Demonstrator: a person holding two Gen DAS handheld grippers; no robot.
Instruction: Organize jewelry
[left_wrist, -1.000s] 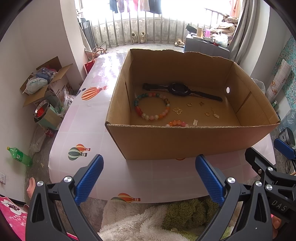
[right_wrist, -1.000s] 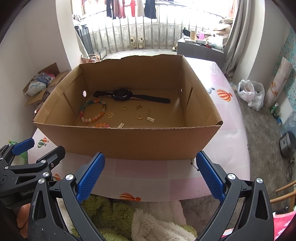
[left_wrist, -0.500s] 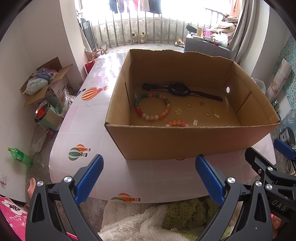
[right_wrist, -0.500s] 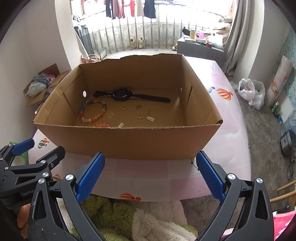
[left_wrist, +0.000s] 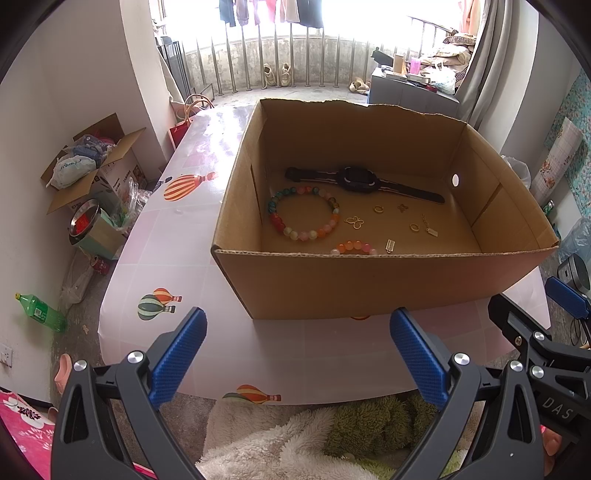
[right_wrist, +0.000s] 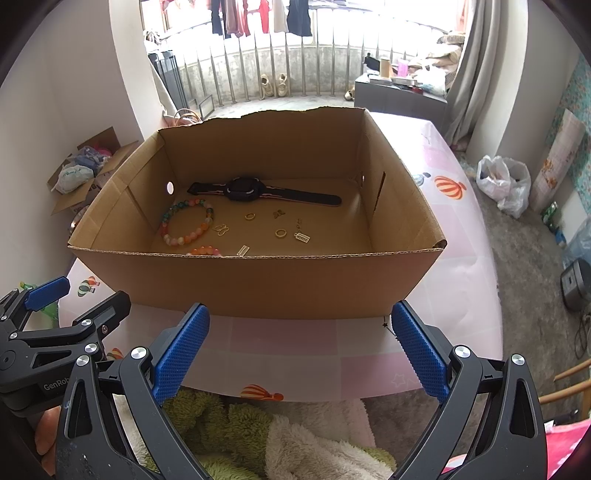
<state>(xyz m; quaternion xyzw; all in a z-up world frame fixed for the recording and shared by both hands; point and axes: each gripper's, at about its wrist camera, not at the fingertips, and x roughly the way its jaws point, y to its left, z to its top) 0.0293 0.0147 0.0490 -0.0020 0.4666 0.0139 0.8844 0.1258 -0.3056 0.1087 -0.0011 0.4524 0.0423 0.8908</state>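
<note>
I have both the left hand-held gripper (left_wrist: 295, 354) and the right hand-held gripper (right_wrist: 301, 349) spread wide and empty, short of the cardboard box (right_wrist: 258, 284) on the table (left_wrist: 177, 236). The jewelry lies loose on the box floor: beaded bracelet (left_wrist: 303, 218), watch (left_wrist: 358, 181), gold rings (right_wrist: 280, 233) (tiny, flat). My worry is that reaching over the tall near wall I clip it and shove the box, or my pads skate off a ring.

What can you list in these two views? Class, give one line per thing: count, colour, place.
box: one, brown cardboard, open, on the table
watch: one, black, box floor, far side
large bracelet: one, multicoloured beads, box floor, left
small bracelet: one, orange and pink beads, by the near wall, partly hidden
rings: two, gold, mid floor
charms: several small, gold and silver, mid floor
table: one, pink cloth with balloon prints
bottle: one, green, on the floor, left
left hand-held gripper: blue pads, open, before the box
right hand-held gripper: blue pads, open, before the box
</note>
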